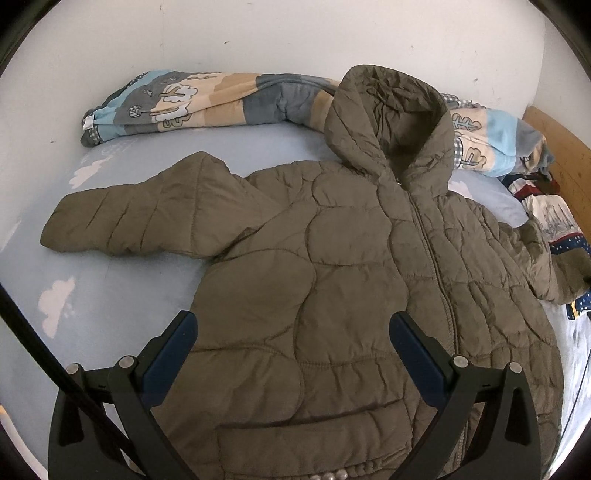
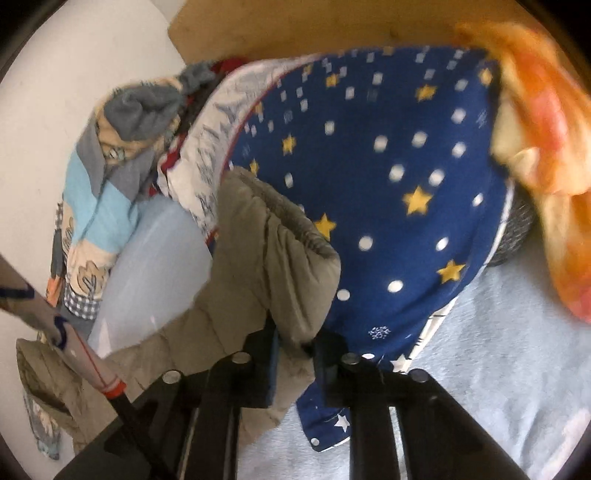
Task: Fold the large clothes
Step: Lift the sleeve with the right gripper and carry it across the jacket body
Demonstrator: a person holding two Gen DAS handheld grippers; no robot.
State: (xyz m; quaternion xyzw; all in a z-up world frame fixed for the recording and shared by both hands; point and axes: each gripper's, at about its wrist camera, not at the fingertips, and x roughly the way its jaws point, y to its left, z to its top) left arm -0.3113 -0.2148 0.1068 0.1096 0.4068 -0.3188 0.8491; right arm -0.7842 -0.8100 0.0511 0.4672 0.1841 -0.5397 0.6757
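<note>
An olive quilted hooded jacket (image 1: 332, 258) lies front up and zipped on the bed, hood (image 1: 388, 122) toward the wall and one sleeve (image 1: 122, 221) spread out to the left. My left gripper (image 1: 291, 321) hovers open over the jacket's lower left front, its blue pads wide apart with nothing pinched between them. In the right wrist view, the jacket's other sleeve (image 2: 273, 258) lies against a blue starred pillow. My right gripper (image 2: 297, 339) is shut on that sleeve near its cuff, the fabric bunched between the jaws.
A rolled patchwork blanket (image 1: 207, 103) lies along the white wall behind the jacket. The blue starred pillow (image 2: 388, 184) and an orange cloth (image 2: 535, 129) lie at the wooden headboard (image 2: 295, 26). The light blue sheet (image 1: 110, 295) shows to the jacket's left.
</note>
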